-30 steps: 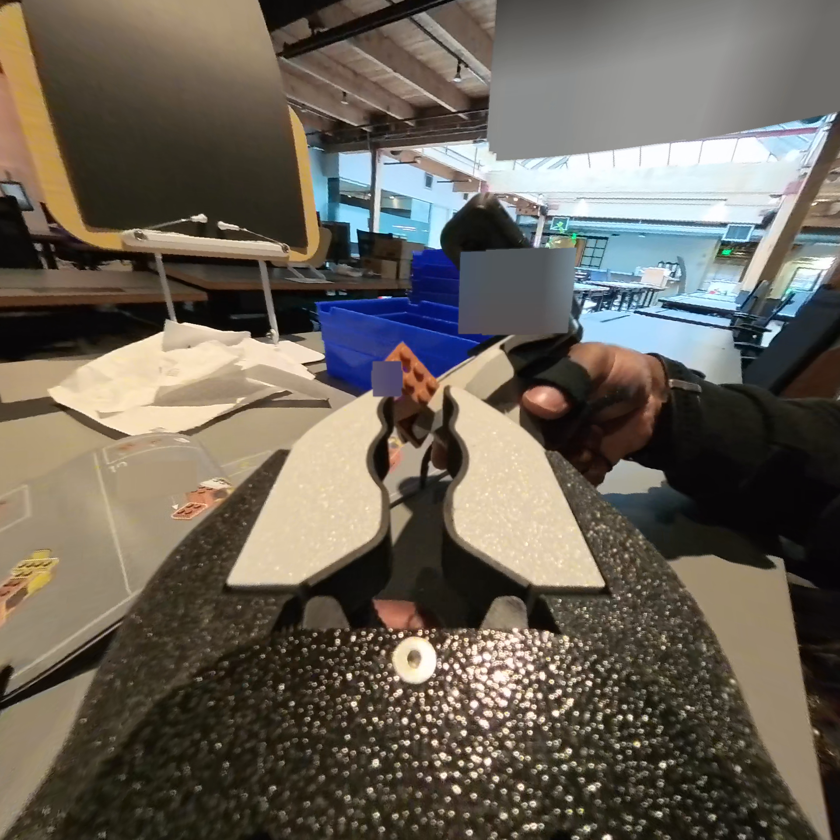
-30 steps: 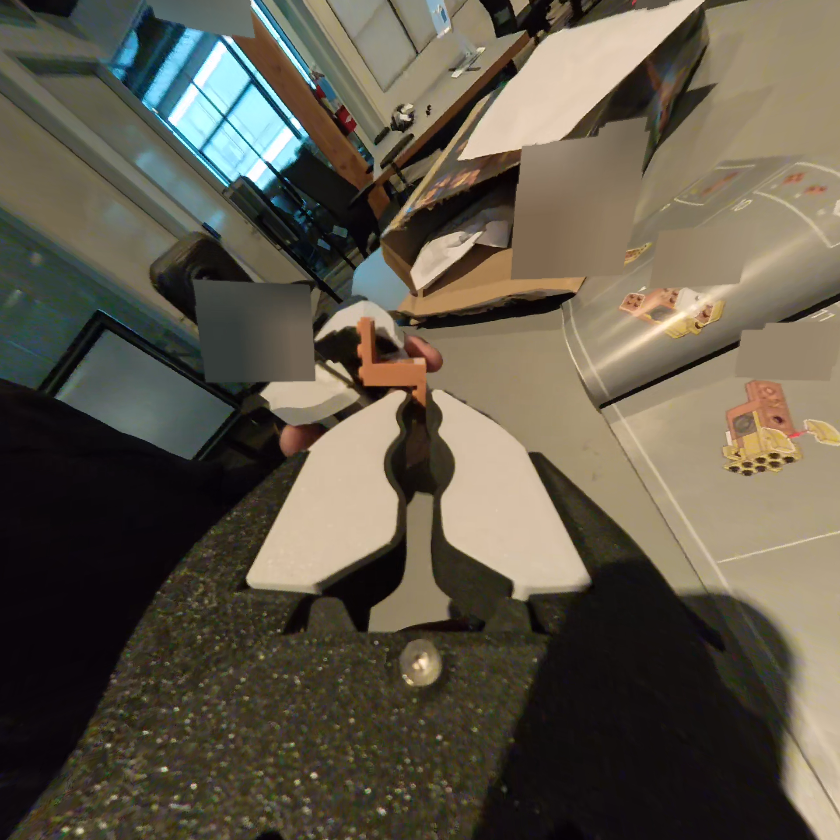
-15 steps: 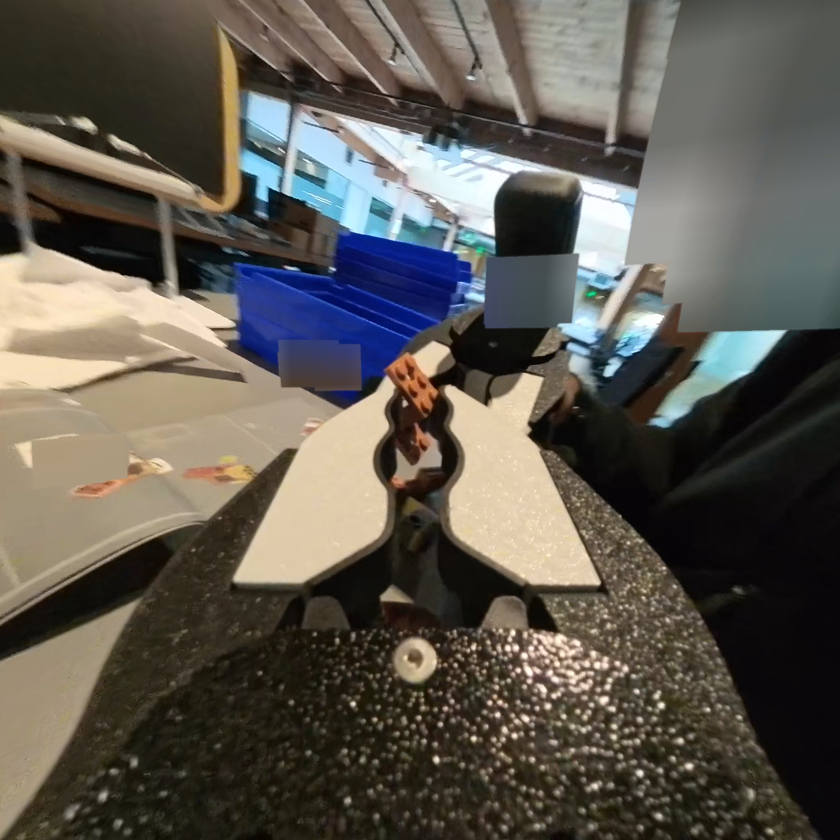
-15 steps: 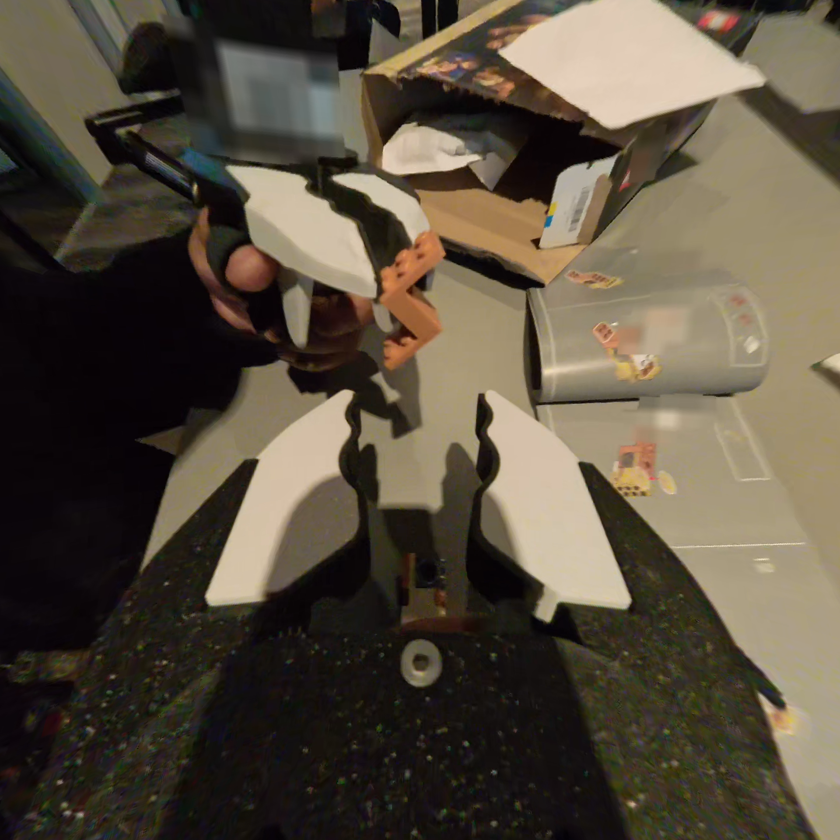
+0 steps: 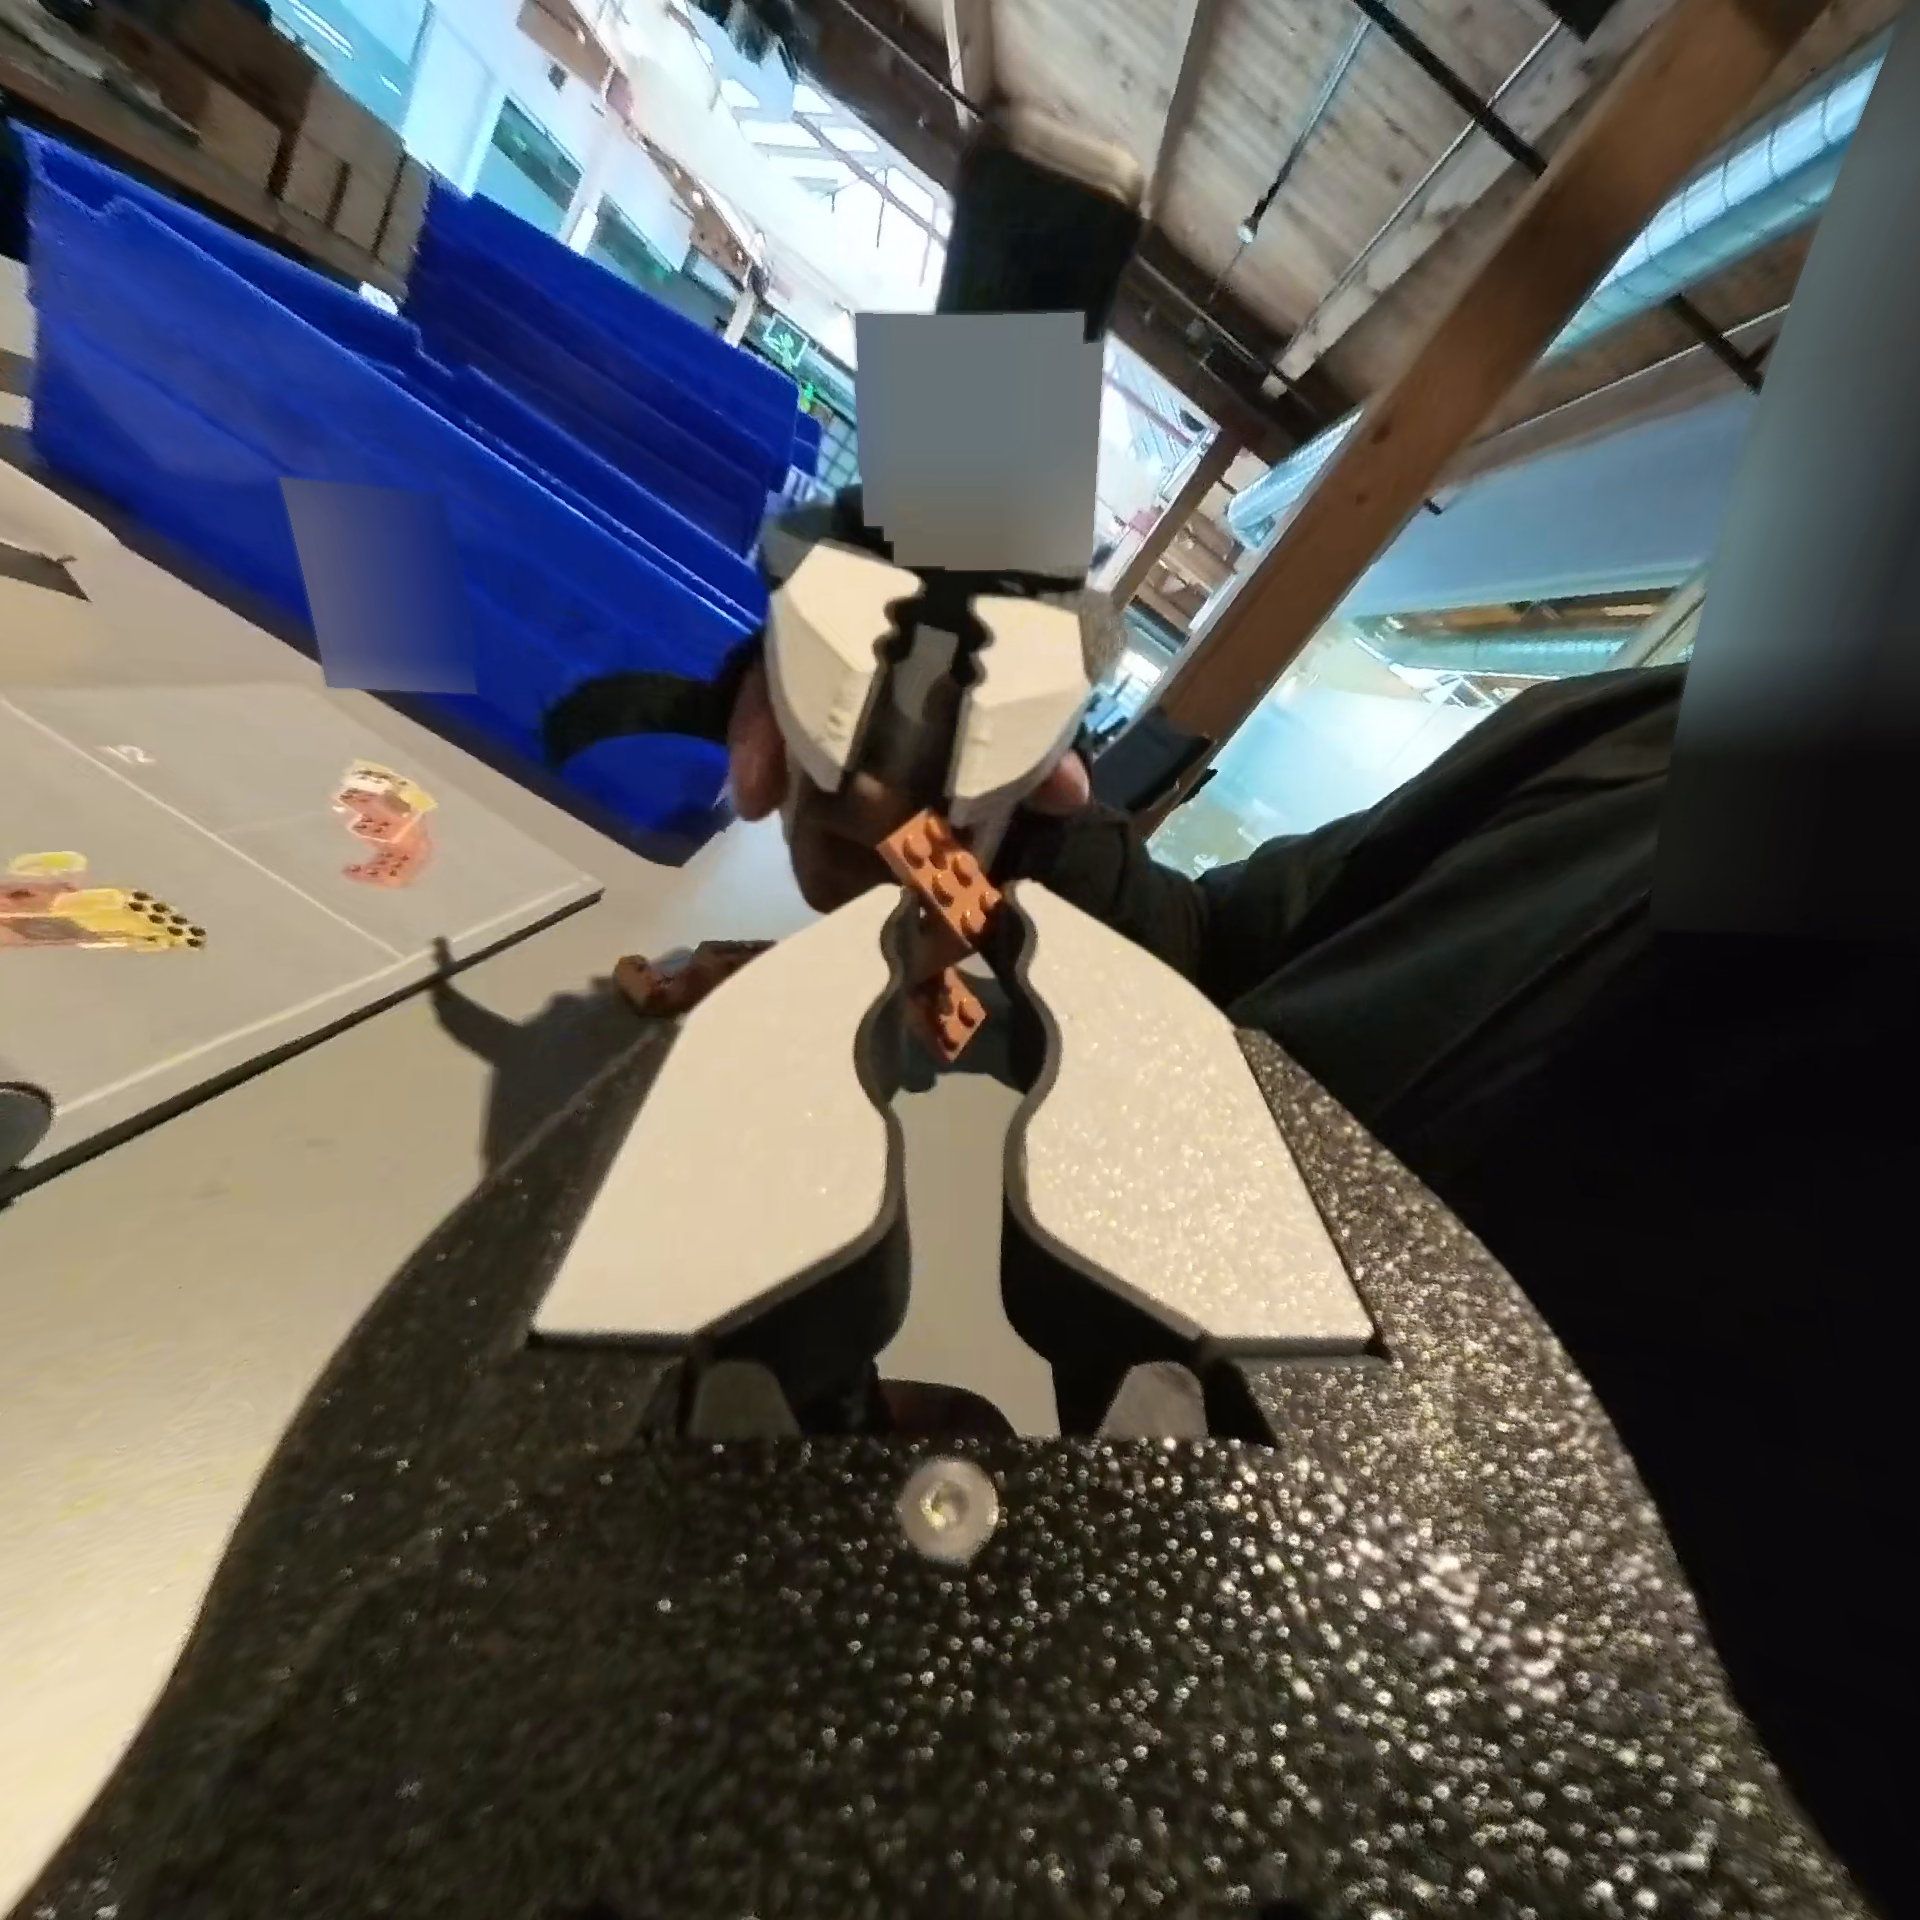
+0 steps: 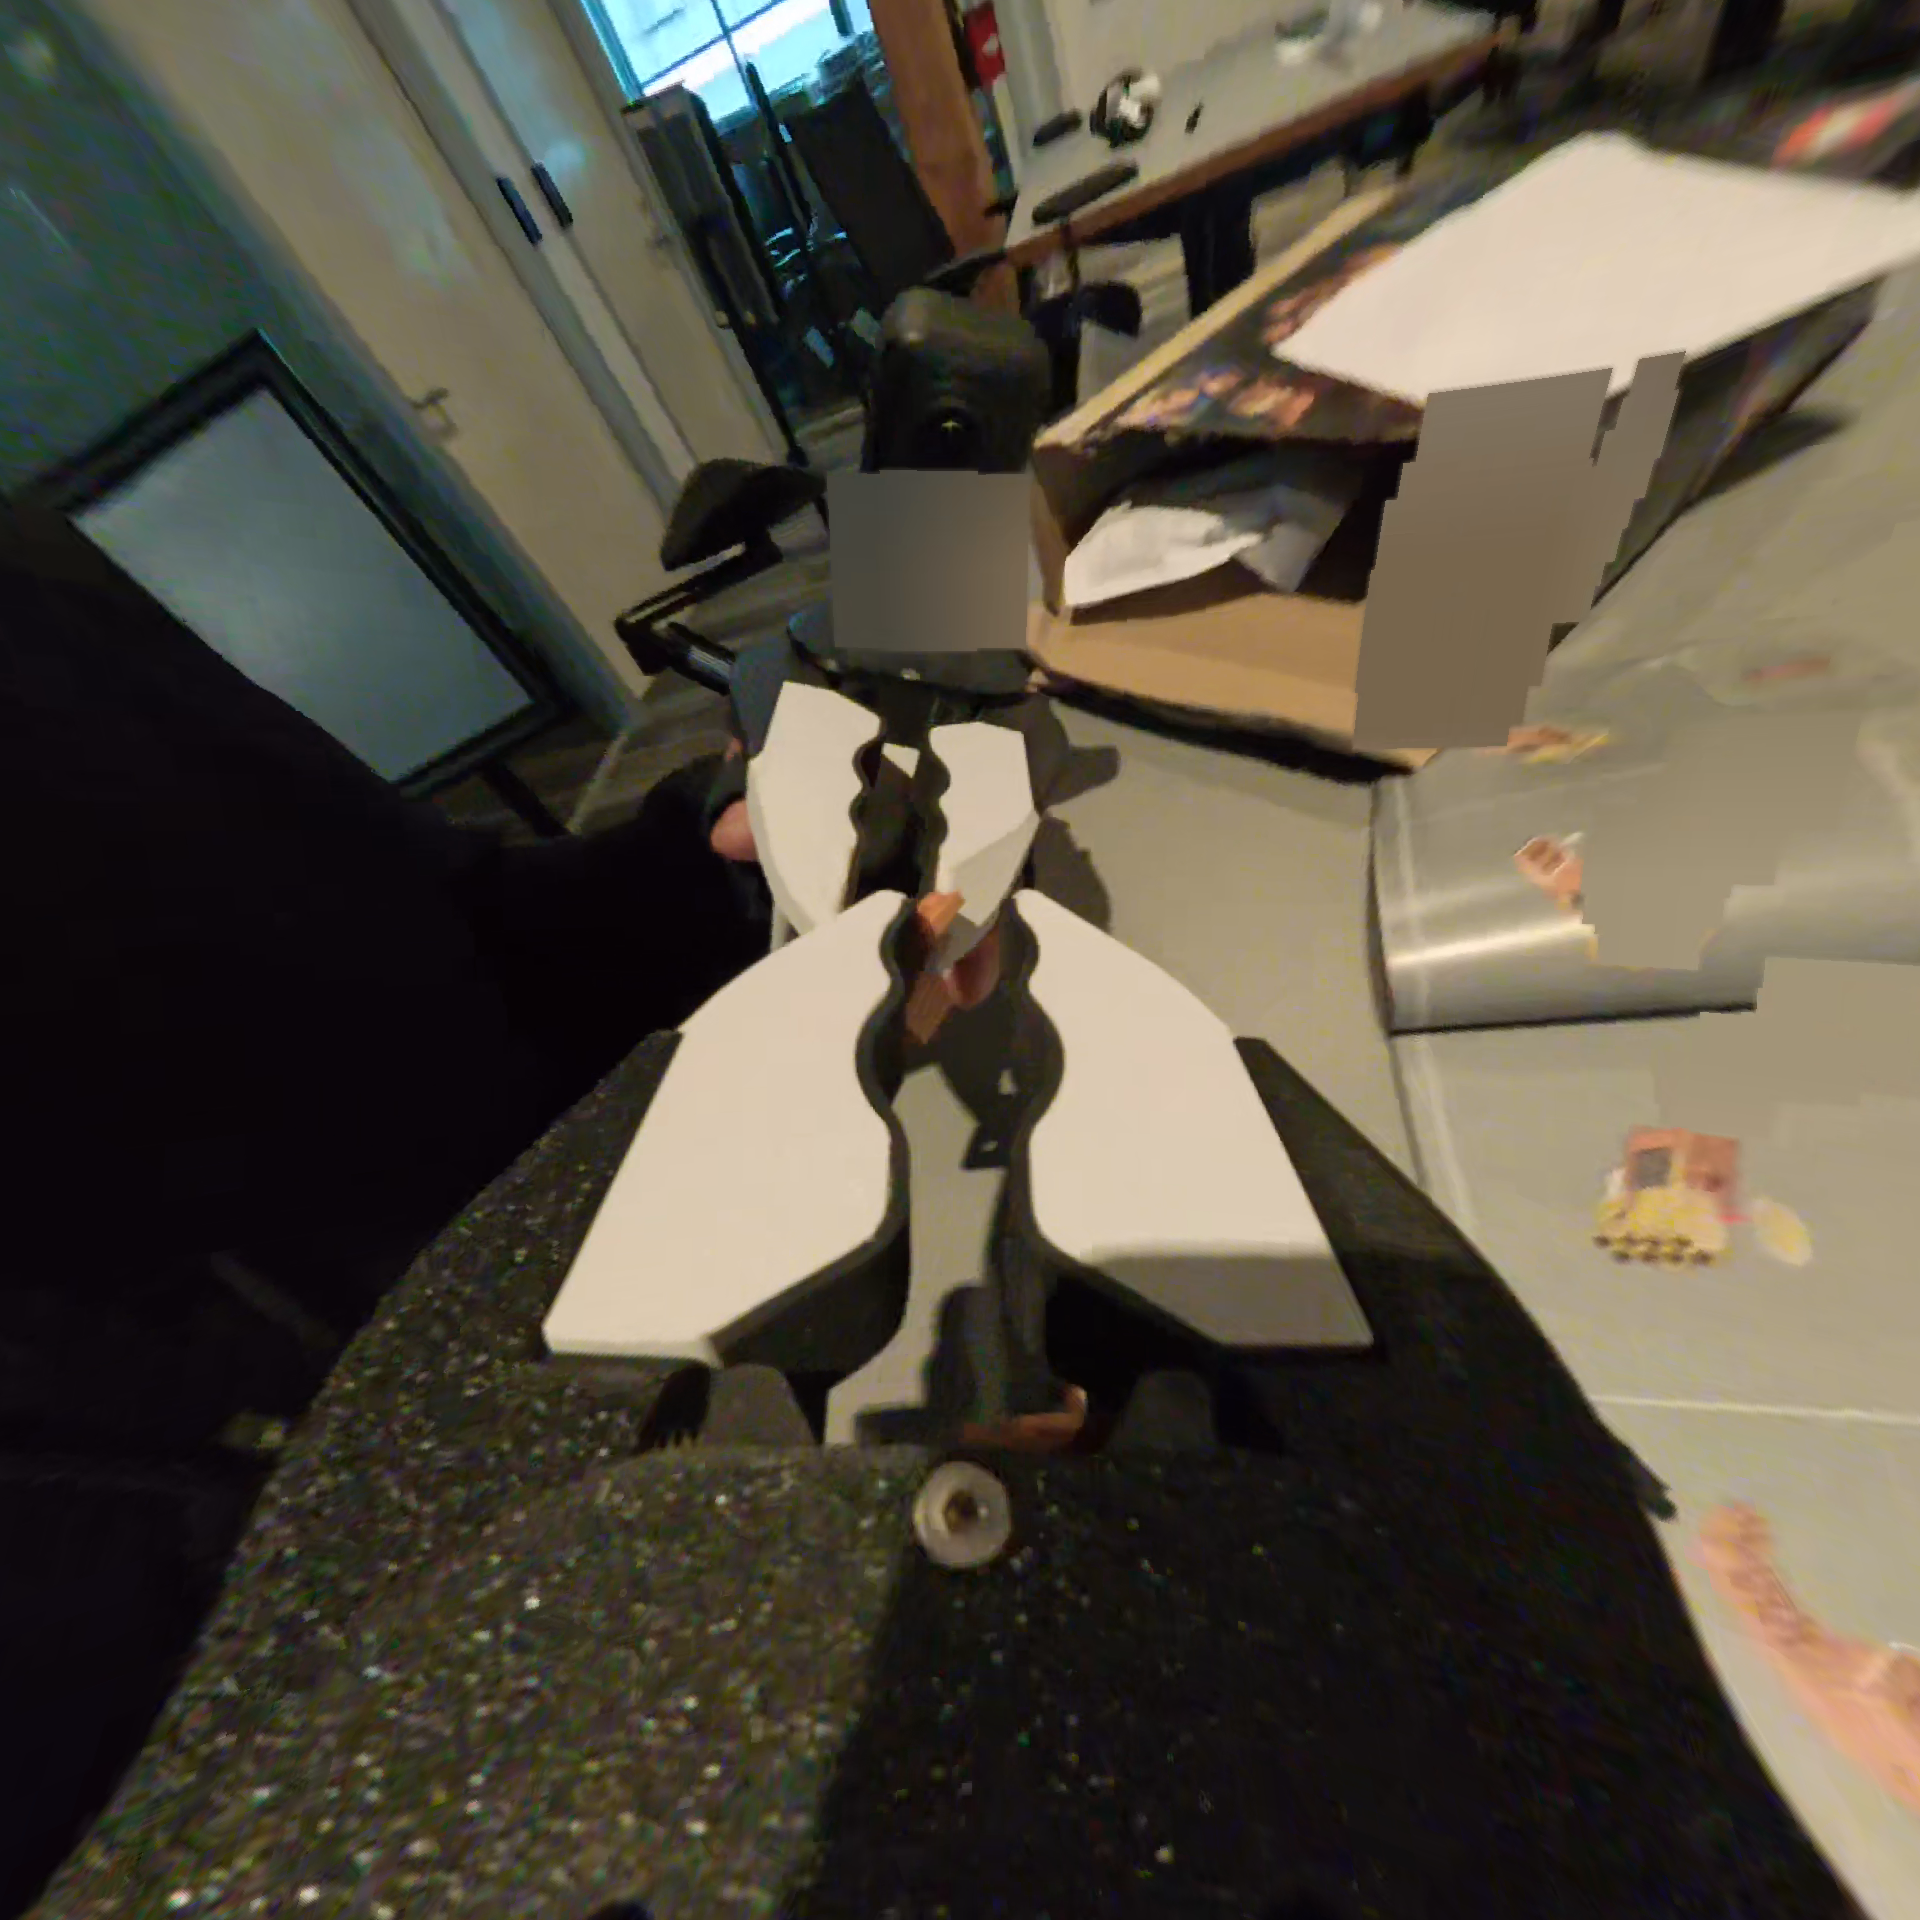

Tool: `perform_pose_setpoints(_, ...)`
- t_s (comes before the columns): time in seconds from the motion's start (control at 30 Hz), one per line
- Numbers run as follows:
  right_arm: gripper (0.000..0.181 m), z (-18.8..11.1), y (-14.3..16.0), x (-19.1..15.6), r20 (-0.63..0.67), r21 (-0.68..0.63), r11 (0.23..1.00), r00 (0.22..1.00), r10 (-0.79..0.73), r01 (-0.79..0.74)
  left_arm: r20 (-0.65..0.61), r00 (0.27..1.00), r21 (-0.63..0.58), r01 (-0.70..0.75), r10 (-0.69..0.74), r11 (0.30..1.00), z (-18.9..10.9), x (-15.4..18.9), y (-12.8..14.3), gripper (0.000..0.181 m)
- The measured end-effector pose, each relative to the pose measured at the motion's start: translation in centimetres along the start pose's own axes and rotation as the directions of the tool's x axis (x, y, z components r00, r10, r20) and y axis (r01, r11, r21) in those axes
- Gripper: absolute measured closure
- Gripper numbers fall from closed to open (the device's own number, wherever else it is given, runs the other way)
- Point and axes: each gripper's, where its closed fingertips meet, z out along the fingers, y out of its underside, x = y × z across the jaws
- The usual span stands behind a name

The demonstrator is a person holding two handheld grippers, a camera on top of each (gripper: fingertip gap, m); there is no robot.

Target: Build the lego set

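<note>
L gripper [image 5: 951,935] clamps brown lego assy [image 5: 940,940] — R gripper [image 5: 961,821] opposite

Grey table [image 5: 208,1247], open instruction booklet [image 5: 208,831], blue bins [image 5: 468,468], torn cardboard box [image 6: 1195,644], loose brown brick [image 5: 649,982]

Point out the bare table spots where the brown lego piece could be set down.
Left wrist view: bare grey table between the instruction sheet's edge and the left gripper. Loose brown bricks crowd its far end. Right wrist view: bare strip between the cardboard box and the curled sheet.
</note>
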Motion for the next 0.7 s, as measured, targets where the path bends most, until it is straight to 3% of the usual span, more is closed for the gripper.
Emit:
perform_pose_setpoints(0.2, 0.174, 0.2, 0.5, -0.4, 0.098, -0.023, 0.977, 0.972, 0.214, -0.212, 0.04, 0.999, -0.061, -0.016, 0.018, 0.998, -0.1, -0.7, 0.8, 0.167)
perform_pose_setpoints(0.5, 0.181, 1.0, 3.2, -1.1, 0.062, -0.149, 0.963, 0.97, 0.237, -0.225, 0.11, 0.989, -0.196, -0.08, 0.103, 0.977, 0.4, -1.5, 2.7, 0.167)
perform_pose_setpoints(0.7, 0.181, 0.5, 3.5, -0.1, -0.051, -0.074, 0.965, 0.967, 0.25, -0.254, 0.163, 0.979, -0.189, -0.088, 0.12, 0.978, 0.0, -2.3, 2.5, 0.167)
